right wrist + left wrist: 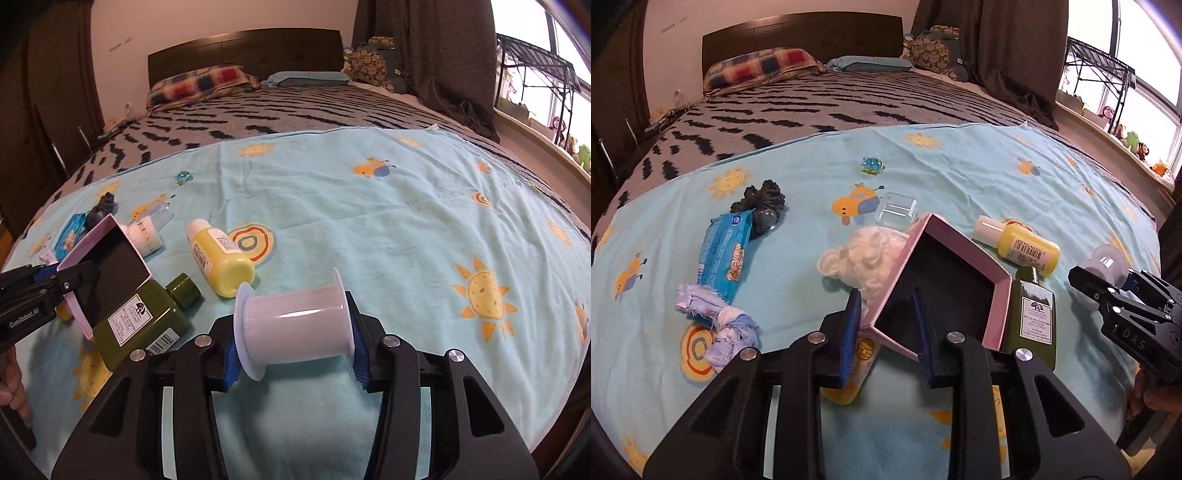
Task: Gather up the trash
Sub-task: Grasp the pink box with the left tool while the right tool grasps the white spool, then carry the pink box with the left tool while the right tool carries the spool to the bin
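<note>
Bedroom, bed w/ light blue sun-print sheet (pixel 960 177) filling mid frame, over a grey zigzag blanket (pixel 812 107). Pink box (pixel 945 280), black inside, centre of left wrist view: left gripper (pixel 886 332) clamped on its near wall, one finger inside, one outside. Green bottle (pixel 1032 317) lies touching the box's right side; yellow bottle (pixel 1019 243) just above it. Blue wrapper (pixel 726 251) mid left. White fluffy wad (pixel 864 254) behind box. Right gripper (pixel 293 332) clamps white spool (pixel 291 325) by its flanges, lower centre of right wrist view.
</note>
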The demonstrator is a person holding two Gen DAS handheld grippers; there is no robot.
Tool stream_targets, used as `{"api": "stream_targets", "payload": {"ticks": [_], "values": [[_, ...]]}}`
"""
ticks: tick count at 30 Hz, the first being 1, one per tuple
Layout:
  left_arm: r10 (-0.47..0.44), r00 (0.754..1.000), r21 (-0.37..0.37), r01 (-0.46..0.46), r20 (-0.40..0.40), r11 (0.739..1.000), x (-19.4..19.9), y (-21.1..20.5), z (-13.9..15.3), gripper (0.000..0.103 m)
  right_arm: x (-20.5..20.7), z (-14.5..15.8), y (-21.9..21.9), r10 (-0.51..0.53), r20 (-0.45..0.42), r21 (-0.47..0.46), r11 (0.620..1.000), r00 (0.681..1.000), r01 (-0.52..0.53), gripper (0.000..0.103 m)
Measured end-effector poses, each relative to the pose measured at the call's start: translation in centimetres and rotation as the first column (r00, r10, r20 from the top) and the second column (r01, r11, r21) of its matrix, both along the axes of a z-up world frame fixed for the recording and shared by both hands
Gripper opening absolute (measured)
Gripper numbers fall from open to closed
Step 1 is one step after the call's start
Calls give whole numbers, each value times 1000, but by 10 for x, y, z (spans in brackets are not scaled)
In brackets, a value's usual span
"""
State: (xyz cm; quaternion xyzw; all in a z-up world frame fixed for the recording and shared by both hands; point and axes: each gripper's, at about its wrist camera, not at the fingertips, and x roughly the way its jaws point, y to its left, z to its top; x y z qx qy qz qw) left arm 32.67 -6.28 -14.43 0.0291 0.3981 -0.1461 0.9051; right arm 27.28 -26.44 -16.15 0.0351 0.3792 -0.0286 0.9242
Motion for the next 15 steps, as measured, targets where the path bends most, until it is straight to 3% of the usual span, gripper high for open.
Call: {"api": "stream_targets", "payload": {"ticks": [6, 15], "values": [[24, 999, 2, -24, 46, 1000, -20, 6, 17, 17, -17, 18, 1, 5, 32, -4, 1000, 999, -4, 47], [23, 994, 6, -24, 109, 1000, -78, 19, 57, 17, -73, 54, 18, 42, 75, -2, 999, 996, -42, 47]]}}
